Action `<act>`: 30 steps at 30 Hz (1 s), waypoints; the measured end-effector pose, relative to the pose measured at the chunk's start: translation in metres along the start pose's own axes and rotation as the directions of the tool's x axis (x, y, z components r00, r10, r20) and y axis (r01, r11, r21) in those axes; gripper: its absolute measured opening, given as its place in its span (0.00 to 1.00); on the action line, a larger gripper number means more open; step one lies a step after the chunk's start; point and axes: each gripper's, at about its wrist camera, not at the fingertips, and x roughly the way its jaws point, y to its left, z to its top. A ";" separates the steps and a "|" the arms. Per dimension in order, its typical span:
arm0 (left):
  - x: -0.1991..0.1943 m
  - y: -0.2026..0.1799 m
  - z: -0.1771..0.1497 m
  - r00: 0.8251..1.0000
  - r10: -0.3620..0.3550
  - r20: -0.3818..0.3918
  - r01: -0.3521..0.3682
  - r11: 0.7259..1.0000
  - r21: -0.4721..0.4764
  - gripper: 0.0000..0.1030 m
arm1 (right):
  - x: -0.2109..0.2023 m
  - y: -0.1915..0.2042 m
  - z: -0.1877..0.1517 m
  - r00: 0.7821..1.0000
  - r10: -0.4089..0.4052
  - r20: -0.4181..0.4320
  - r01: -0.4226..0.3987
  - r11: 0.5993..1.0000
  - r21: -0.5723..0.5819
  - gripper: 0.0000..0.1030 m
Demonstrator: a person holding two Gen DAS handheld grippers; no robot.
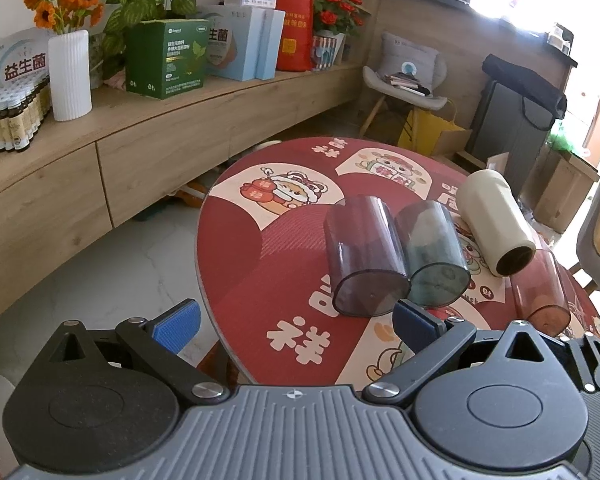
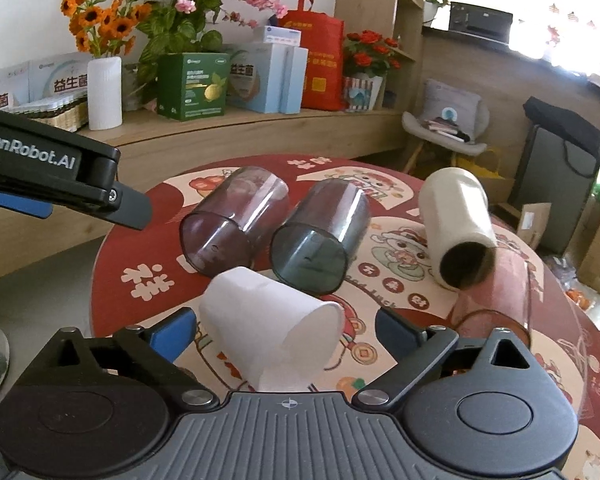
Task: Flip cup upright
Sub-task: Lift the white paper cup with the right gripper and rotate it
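Observation:
Several cups lie on their sides on a round red table (image 1: pixel 268 272). A purple clear cup (image 1: pixel 362 256) (image 2: pixel 232 220), a teal clear cup (image 1: pixel 432 252) (image 2: pixel 320 236), a cream cup (image 1: pixel 494 220) (image 2: pixel 456 224) and a red clear cup (image 1: pixel 540 292) (image 2: pixel 496 304) show in both views. A white cup (image 2: pixel 268 332) lies between the open fingers of my right gripper (image 2: pixel 284 332), not clamped. My left gripper (image 1: pixel 296 320) is open and empty at the table's near left edge, just short of the purple cup; it also shows in the right wrist view (image 2: pixel 60 176).
A long wooden sideboard (image 1: pixel 100 152) runs along the back wall with a white vase (image 1: pixel 70 76), boxes (image 1: pixel 166 58), small bottles and a red bag (image 1: pixel 296 20). A grey chair (image 1: pixel 408 80) and cardboard boxes stand behind the table.

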 end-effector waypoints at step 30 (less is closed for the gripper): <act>0.018 -0.060 -0.018 0.992 -0.129 -0.001 0.128 0.979 0.156 1.00 | -0.046 -0.109 -0.066 0.955 -0.281 -0.097 0.297 0.902 0.314 1.00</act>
